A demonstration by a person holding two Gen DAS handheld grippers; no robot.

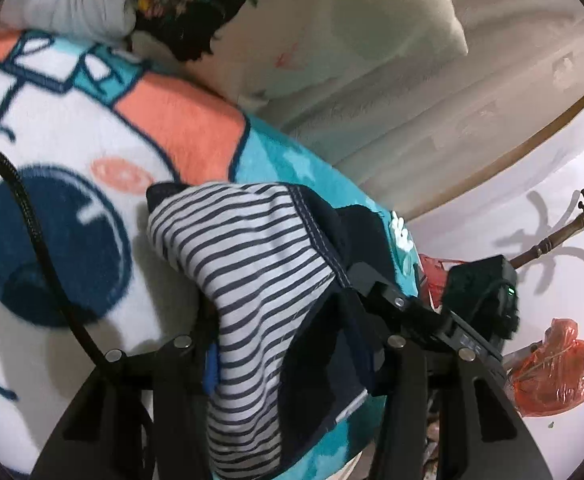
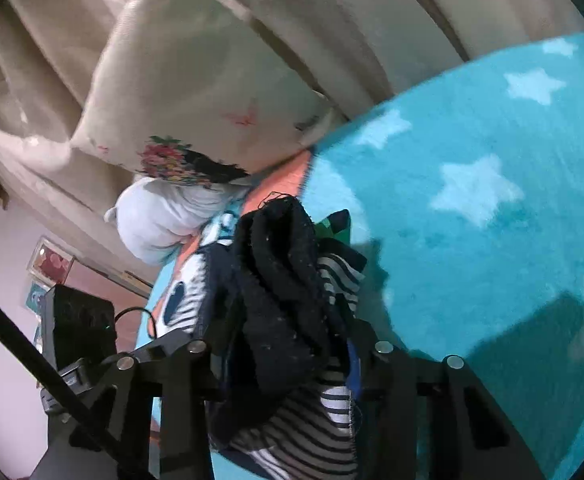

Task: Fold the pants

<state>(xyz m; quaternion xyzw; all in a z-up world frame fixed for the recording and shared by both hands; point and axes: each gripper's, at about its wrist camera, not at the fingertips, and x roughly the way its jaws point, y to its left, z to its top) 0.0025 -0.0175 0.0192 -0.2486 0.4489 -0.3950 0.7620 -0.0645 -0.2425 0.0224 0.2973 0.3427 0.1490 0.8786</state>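
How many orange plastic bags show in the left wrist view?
2. One orange plastic bag lies at the lower right by the wall; another peeks out behind the right gripper. More may be hidden.

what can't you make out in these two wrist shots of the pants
- Left wrist view: the left gripper fingertips are buried under the striped pants, so the grip point is hidden.
- Right wrist view: the right gripper fingertips are covered by the bunched dark fabric.
- Both views: the pants' lower part runs off the bottom edge.
- Blanket: motion-blurred.
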